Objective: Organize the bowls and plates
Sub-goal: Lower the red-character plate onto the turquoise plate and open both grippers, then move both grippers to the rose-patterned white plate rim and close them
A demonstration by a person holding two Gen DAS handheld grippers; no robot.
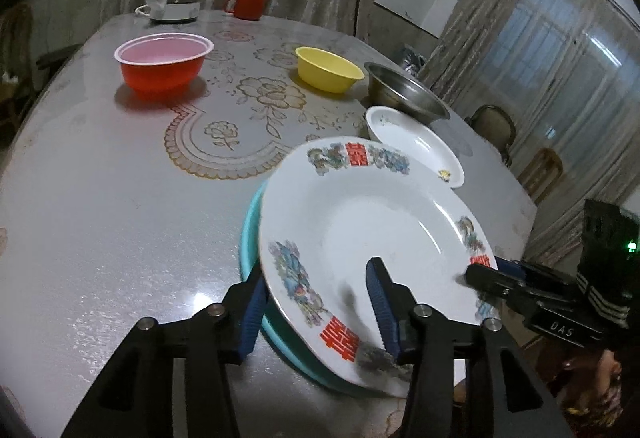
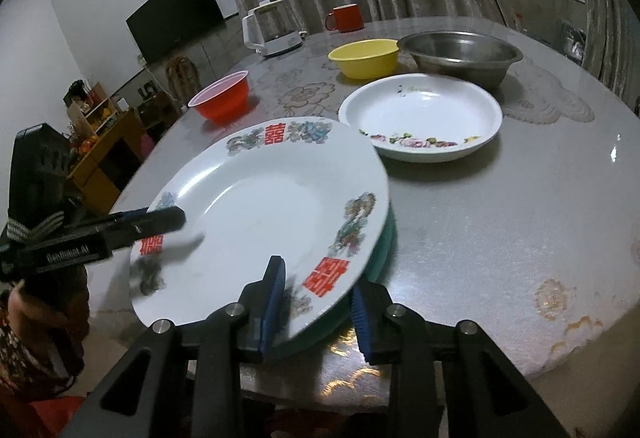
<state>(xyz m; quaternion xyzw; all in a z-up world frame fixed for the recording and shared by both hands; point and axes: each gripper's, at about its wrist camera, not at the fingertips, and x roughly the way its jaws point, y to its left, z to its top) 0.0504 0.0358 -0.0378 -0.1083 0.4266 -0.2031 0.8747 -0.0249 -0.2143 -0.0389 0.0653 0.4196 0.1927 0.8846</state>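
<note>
A white plate with red characters (image 1: 360, 222) (image 2: 260, 190) lies tilted on a teal plate (image 1: 250, 234) (image 2: 386, 238) at the table's near edge. My left gripper (image 1: 316, 308) straddles their rim, one finger over the white plate with its shadow apart from it, the other outside the teal rim; it looks open. My right gripper (image 2: 320, 308) clamps the opposite rim, one pad on the white plate, the other under the teal edge. Each gripper shows in the other's view: the right (image 1: 476, 276), the left (image 2: 176, 220).
On the round table (image 2: 500, 218) behind the stack stand a white floral plate (image 2: 420, 110), a steel bowl (image 2: 460, 50), a yellow bowl (image 2: 366, 58) and a red bowl (image 2: 222, 98). A kettle (image 2: 272, 30) and a red mug (image 2: 346, 18) stand at the far edge.
</note>
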